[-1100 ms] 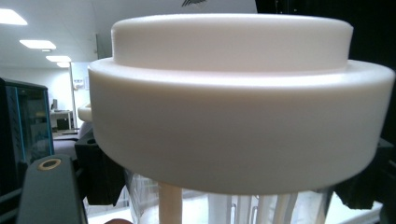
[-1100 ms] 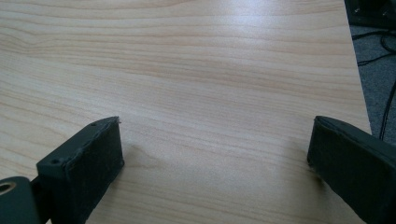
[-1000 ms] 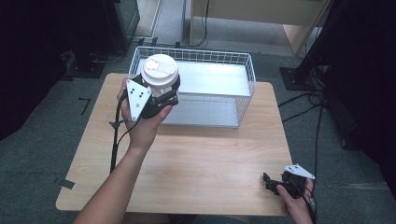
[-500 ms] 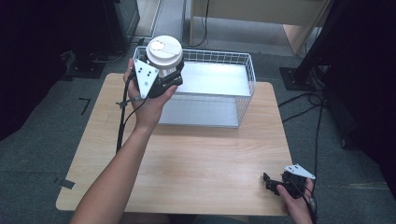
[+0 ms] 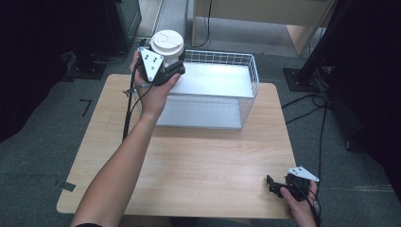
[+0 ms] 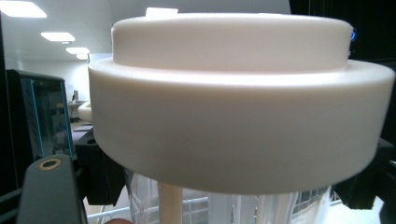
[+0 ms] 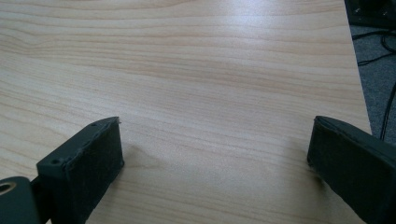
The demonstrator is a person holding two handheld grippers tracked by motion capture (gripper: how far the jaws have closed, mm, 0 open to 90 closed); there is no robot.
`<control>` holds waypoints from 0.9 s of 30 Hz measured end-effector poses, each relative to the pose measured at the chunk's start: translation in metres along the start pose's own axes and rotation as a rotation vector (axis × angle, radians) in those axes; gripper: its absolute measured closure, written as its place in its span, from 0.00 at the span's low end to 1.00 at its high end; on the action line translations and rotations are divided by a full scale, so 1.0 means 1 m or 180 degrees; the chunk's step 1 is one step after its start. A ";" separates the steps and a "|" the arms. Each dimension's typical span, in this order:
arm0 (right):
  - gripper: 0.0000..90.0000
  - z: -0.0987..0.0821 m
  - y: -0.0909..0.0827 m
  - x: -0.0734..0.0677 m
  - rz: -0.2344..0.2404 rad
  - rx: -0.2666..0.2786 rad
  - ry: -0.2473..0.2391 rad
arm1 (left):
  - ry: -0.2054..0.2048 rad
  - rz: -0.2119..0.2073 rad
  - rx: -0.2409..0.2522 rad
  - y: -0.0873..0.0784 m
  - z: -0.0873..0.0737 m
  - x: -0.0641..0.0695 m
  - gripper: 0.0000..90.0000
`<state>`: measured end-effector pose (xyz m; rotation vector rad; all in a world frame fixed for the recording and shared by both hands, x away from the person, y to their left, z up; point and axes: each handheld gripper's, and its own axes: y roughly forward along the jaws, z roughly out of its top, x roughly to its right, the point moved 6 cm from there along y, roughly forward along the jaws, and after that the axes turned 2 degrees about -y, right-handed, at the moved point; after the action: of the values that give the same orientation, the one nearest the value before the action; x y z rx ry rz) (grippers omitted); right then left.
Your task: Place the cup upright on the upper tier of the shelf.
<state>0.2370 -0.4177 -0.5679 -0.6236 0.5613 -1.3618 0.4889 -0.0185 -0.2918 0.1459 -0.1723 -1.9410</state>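
A clear cup with a wide white lid (image 5: pixel 167 42) hangs in the air over the far left corner of the wire basket (image 5: pixel 246 101). My left gripper (image 5: pixel 171 60) is shut on the cup just below its lid, with the hand behind it. In the left gripper view the lid (image 6: pixel 238 102) looms close, the clear wall (image 6: pixel 261 207) shows under it, and my left gripper (image 6: pixel 229 189) has a black jaw on either side. My right gripper (image 5: pixel 272 184) rests at the table's near right corner. In the right gripper view my right gripper (image 7: pixel 215 158) is open, with bare wood between the jaws.
The white wire basket stands at the back of the wooden table (image 5: pixel 203 165), and its floor (image 5: pixel 213 82) is bare. Cables (image 5: pixel 326 113) and dark stands lie on the floor to the right. A cable (image 5: pixel 127 113) trails from the left gripper.
The left hand has carried the cup away from the person, from the basket's near left side to above its far left corner. The right gripper has stayed where it was.
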 end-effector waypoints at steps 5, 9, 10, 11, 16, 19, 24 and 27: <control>0.04 0.000 0.000 0.000 0.0002 0.0001 0.0004 | -0.0078 0.0012 -0.0028 0.007 -0.002 -0.003 0.18; 0.04 0.000 0.000 0.000 0.0004 0.0007 -0.0004 | -0.0054 0.0039 -0.0051 0.010 -0.002 -0.004 0.15; 0.04 0.000 0.000 0.000 0.0002 0.0003 -0.0006 | -0.0039 0.0090 -0.0058 0.011 -0.002 -0.005 0.13; 0.04 0.000 0.000 0.000 0.0002 0.0005 -0.0006 | -0.0099 0.0089 -0.0101 0.012 -0.002 -0.005 0.11; 0.04 0.000 0.000 0.000 0.0002 -0.0001 0.0001 | -0.0247 0.0114 -0.0206 0.014 -0.005 -0.007 0.00; 0.04 0.000 0.000 0.000 0.0001 0.0004 -0.0005 | -0.0251 0.0118 -0.0222 0.013 -0.005 -0.008 0.00; 0.04 0.000 0.000 0.000 0.0003 0.0000 0.0000 | -0.0241 0.0114 -0.0280 0.008 -0.008 -0.008 0.00; 0.04 0.000 0.000 0.000 0.0003 0.0006 -0.0005 | -0.0251 0.0107 -0.0283 0.004 -0.009 -0.008 0.00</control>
<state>0.2371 -0.4179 -0.5678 -0.6227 0.5589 -1.3607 0.4970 -0.0130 -0.3001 0.0076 -0.1393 -1.9182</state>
